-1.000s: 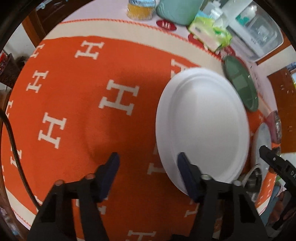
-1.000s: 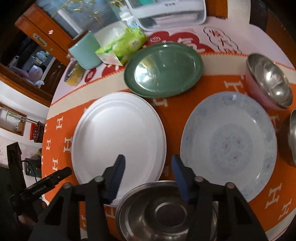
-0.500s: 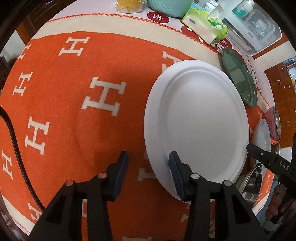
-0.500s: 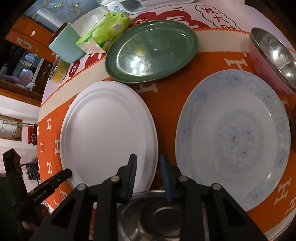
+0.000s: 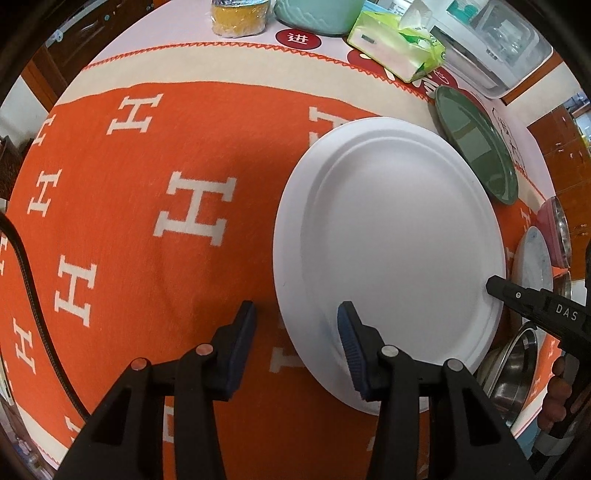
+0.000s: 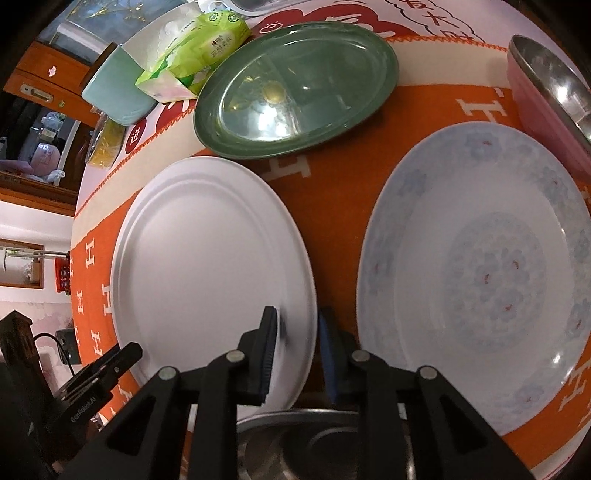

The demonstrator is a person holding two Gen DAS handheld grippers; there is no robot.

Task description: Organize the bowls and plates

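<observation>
A big white plate (image 5: 399, 240) (image 6: 207, 258) lies flat on the orange cloth (image 5: 147, 229). My left gripper (image 5: 295, 334) points down and straddles the plate's left rim. One finger is over the plate and the other over the cloth, and a gap shows on both sides. My right gripper (image 6: 297, 334) straddles the plate's right rim. Its jaws are closing, with the rim between them and the pads not visibly pressing. A green plate (image 6: 295, 88), a blue-flowered plate (image 6: 480, 273), a steel bowl (image 6: 314, 443) and a pink bowl (image 6: 546, 99) sit around it.
A tissue pack (image 6: 192, 48), a teal cup (image 6: 114, 88) and a yellow jar (image 5: 236, 18) stand along the table's far edge. A white appliance (image 5: 491, 44) is at the back right. A black cable (image 5: 26, 266) runs at the left.
Both grippers have narrowed. The right one sank toward the white plate's right rim. The left one shifted so that the plate's left rim lies between its fingers.
</observation>
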